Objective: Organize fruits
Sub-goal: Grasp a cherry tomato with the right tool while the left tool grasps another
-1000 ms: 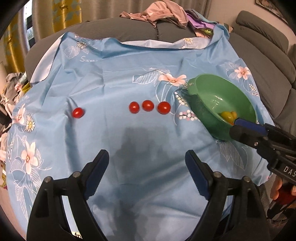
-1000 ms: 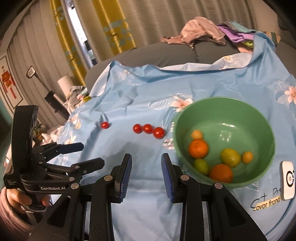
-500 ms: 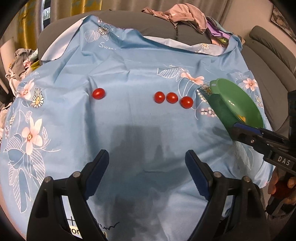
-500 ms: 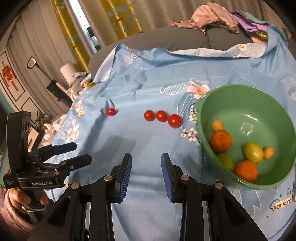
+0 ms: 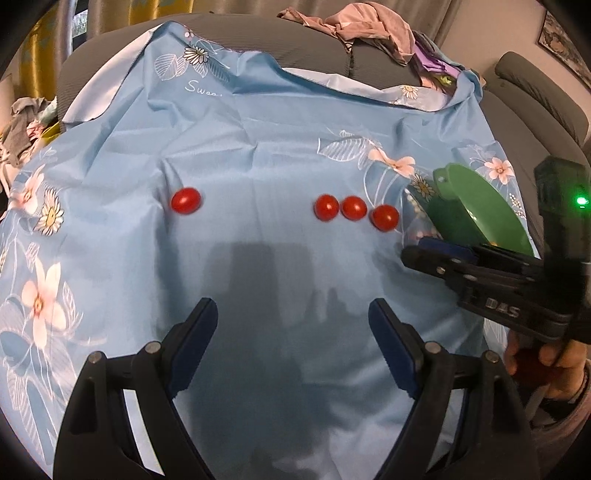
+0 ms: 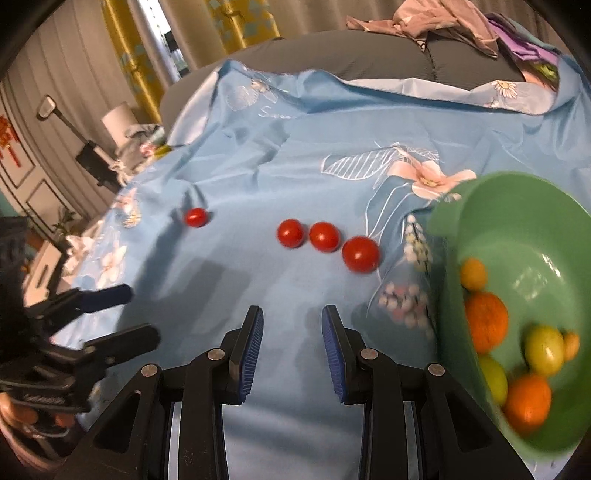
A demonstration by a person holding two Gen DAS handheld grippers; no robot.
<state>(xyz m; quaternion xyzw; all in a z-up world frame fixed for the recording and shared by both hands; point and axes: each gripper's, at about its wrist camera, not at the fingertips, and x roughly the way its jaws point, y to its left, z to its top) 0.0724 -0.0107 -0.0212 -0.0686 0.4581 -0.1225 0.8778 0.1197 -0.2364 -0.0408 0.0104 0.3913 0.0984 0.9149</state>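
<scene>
Three red cherry tomatoes lie in a row on the blue floral cloth (image 5: 258,155); the nearest to the bowl (image 5: 385,217) (image 6: 361,254) sits just left of it. A fourth tomato (image 5: 185,200) (image 6: 196,216) lies apart at the left. A green bowl (image 5: 476,206) (image 6: 517,229) at the right holds oranges (image 6: 484,321) and small yellow-green fruits. My left gripper (image 5: 291,328) is open wide and empty, short of the tomatoes. My right gripper (image 6: 291,325) is open and empty, short of the row, beside the bowl.
The cloth covers a grey sofa (image 5: 317,48) with a heap of clothes (image 5: 369,26) at the back. Yellow curtains (image 6: 236,26) and clutter (image 6: 140,140) stand at the left. The right gripper's body (image 5: 491,280) shows at the right of the left wrist view.
Both grippers have moved forward toward the tomatoes, which now look larger. The bowl has slid toward the right edge of both views. Jaw openings are unchanged.
</scene>
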